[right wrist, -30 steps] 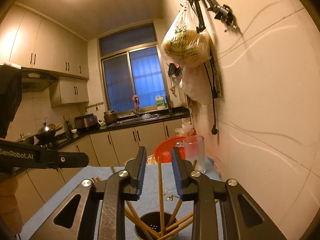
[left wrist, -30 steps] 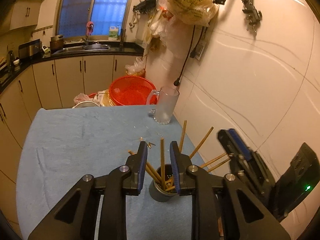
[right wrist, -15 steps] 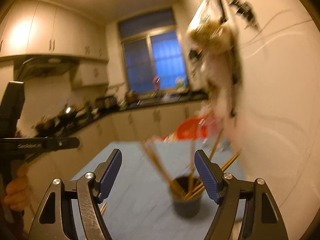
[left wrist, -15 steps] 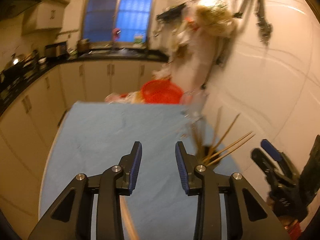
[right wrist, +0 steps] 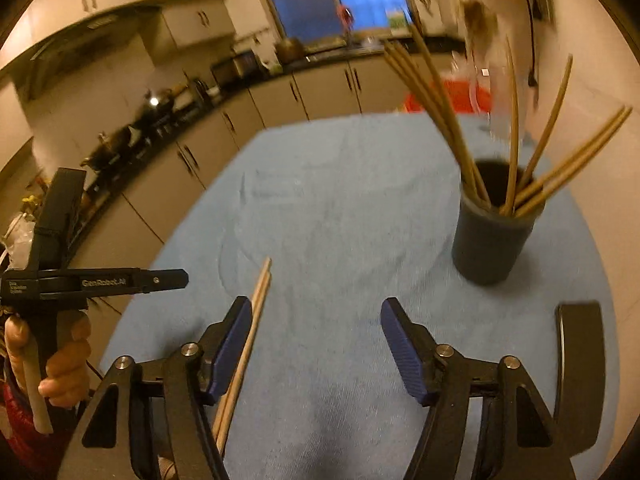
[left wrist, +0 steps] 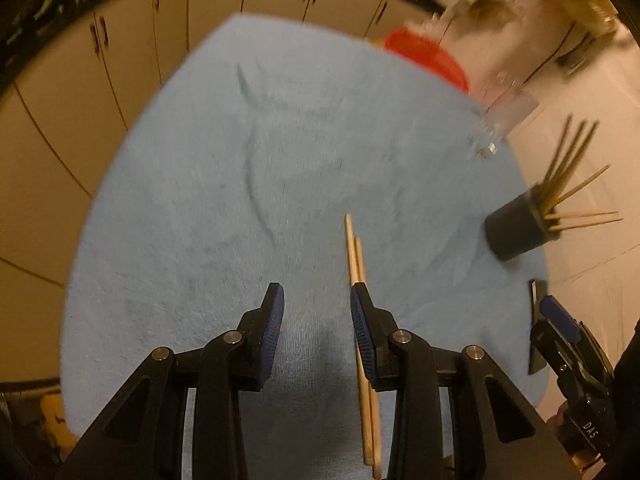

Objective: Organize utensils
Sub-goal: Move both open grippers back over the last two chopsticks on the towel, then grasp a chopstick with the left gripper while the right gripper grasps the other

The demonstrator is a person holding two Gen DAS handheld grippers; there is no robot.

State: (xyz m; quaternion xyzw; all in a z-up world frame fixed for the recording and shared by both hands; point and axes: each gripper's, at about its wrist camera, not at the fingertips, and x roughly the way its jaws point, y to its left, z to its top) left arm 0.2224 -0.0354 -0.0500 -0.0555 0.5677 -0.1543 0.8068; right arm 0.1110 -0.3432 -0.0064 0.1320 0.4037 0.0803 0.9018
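Chopsticks point(left wrist: 352, 248) lie lengthwise along the bench's near edge, just right of the empty, part-open left tool point(left wrist: 317, 320); the right tool point(right wrist: 316, 344), closing, is empty too.

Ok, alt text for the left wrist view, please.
The left tool hangs open over a blue cloth, two chopsticks lying beside its right finger. A dark cup of chopsticks stands at the right, the right tool below it.
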